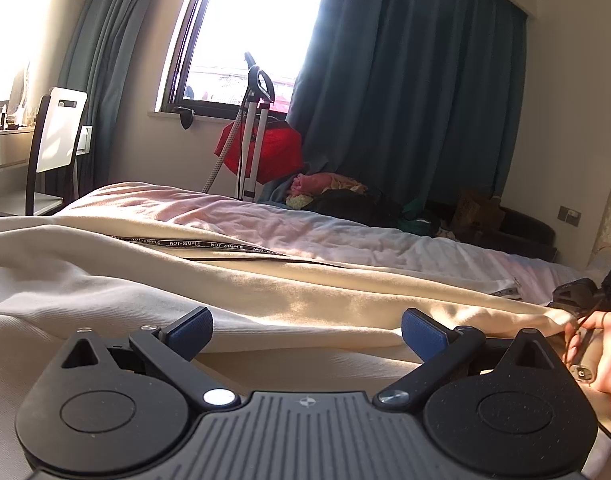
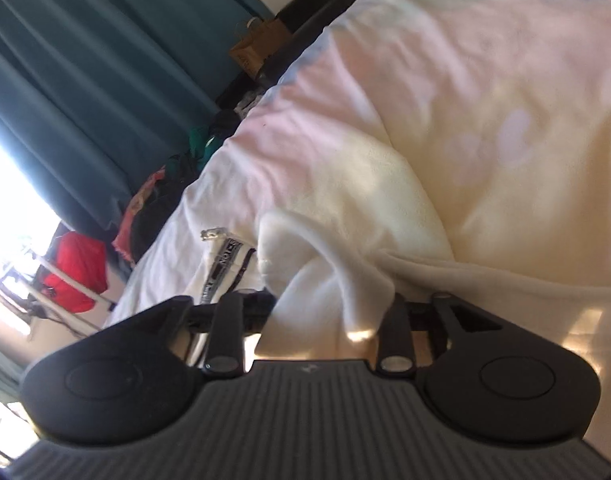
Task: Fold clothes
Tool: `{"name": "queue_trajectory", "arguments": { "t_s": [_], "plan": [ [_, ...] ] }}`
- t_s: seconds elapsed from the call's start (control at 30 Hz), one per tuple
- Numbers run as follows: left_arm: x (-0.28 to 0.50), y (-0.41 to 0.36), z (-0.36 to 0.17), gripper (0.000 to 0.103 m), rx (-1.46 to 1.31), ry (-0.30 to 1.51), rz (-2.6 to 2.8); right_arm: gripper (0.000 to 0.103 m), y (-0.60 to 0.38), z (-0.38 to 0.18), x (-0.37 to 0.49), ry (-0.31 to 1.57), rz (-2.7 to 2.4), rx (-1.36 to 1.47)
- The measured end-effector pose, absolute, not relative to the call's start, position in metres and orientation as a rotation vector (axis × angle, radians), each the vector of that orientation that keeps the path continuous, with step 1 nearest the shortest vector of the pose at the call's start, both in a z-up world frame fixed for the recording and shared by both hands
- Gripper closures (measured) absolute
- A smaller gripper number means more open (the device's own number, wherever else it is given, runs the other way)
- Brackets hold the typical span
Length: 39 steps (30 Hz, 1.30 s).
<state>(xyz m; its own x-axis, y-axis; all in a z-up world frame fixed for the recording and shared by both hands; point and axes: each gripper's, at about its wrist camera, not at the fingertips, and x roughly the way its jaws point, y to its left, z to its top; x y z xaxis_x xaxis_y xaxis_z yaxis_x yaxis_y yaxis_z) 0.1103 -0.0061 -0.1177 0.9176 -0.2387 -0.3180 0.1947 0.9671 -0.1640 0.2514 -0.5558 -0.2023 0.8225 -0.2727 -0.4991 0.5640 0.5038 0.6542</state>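
Note:
A cream garment (image 1: 265, 280) with a black lettered zipper tape (image 1: 201, 245) lies spread across the bed. My left gripper (image 1: 307, 334) is open, its blue pads (image 1: 191, 330) just above the cloth's near fold, holding nothing. In the right wrist view my right gripper (image 2: 331, 304) is shut on a bunched part of the cream garment (image 2: 329, 280), next to its zipper end (image 2: 225, 260). The right gripper's fingertips are hidden by the cloth. The right gripper and the hand on it also show at the left wrist view's right edge (image 1: 581, 300), at the garment's tip.
The bed (image 1: 385, 240) has a pale pink and blue sheet. Beyond it stand a garment steamer (image 1: 253, 128) with a red item, a pile of clothes (image 1: 337, 192), dark curtains (image 1: 405, 80) and a chair (image 1: 53, 140) at the left.

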Motion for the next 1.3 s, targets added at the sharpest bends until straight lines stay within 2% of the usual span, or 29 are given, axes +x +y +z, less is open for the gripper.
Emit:
{"name": "queue_trajectory", "arguments": {
  "t_s": [0.03, 0.17, 0.23, 0.27, 0.33, 0.43, 0.53, 0.6, 0.67, 0.73, 0.77, 0.83, 1.0, 1.1, 1.23, 1.3],
  "plan": [
    [0.110, -0.007, -0.117, 0.001, -0.127, 0.345, -0.225, 0.053, -0.558, -0.198, 0.247, 0.361, -0.502, 0.914],
    [0.107, -0.011, -0.116, 0.001, -0.105, 0.352, -0.241, 0.042, -0.552, -0.167, 0.224, 0.342, -0.513, 0.763],
    [0.106, -0.013, -0.116, 0.001, -0.100, 0.353, -0.255, 0.017, -0.551, -0.153, 0.217, 0.293, -0.560, 0.659],
    [0.107, -0.014, -0.117, 0.001, -0.099, 0.356, -0.261, 0.014, -0.551, -0.147, 0.214, 0.269, -0.580, 0.610],
    [0.107, -0.016, -0.119, 0.001, -0.099, 0.362, -0.272, 0.014, -0.558, -0.144, 0.223, 0.269, -0.531, 0.603],
    [0.111, -0.017, -0.123, 0.001, -0.097, 0.375, -0.271, 0.017, -0.560, -0.144, 0.265, 0.398, -0.390, 0.546],
    [0.116, -0.016, -0.125, 0.001, -0.097, 0.382, -0.259, 0.017, -0.541, -0.141, 0.313, 0.478, -0.316, 0.326],
    [0.121, -0.013, -0.125, 0.001, -0.121, 0.395, -0.255, 0.017, -0.538, -0.149, 0.347, 0.584, -0.270, 0.329],
    [0.126, -0.010, -0.127, 0.001, -0.150, 0.410, -0.253, 0.024, -0.537, -0.160, 0.375, 0.675, -0.285, 0.341],
    [0.130, -0.008, -0.129, 0.001, -0.169, 0.427, -0.250, 0.039, -0.535, -0.171, 0.389, 0.714, -0.309, 0.345],
    [0.132, -0.007, -0.130, 0.001, -0.177, 0.437, -0.248, 0.043, -0.535, -0.177, 0.394, 0.733, -0.317, 0.351],
    [0.135, -0.006, -0.130, 0.001, -0.190, 0.449, -0.228, 0.069, -0.530, -0.176, 0.395, 0.703, -0.343, 0.345],
    [0.138, -0.004, -0.130, 0.001, -0.186, 0.463, -0.206, 0.072, -0.517, -0.151, 0.375, 0.486, -0.427, 0.255],
    [0.134, -0.002, -0.126, 0.001, -0.170, 0.449, -0.199, 0.091, -0.524, -0.149, 0.367, 0.458, -0.500, 0.273],
    [0.128, -0.002, -0.118, 0.001, -0.151, 0.414, -0.192, 0.090, -0.541, -0.144, 0.345, 0.455, -0.532, 0.440],
    [0.125, -0.002, -0.115, 0.001, -0.152, 0.408, -0.199, 0.090, -0.533, -0.131, 0.327, 0.410, -0.513, 0.410]
  ]
}}
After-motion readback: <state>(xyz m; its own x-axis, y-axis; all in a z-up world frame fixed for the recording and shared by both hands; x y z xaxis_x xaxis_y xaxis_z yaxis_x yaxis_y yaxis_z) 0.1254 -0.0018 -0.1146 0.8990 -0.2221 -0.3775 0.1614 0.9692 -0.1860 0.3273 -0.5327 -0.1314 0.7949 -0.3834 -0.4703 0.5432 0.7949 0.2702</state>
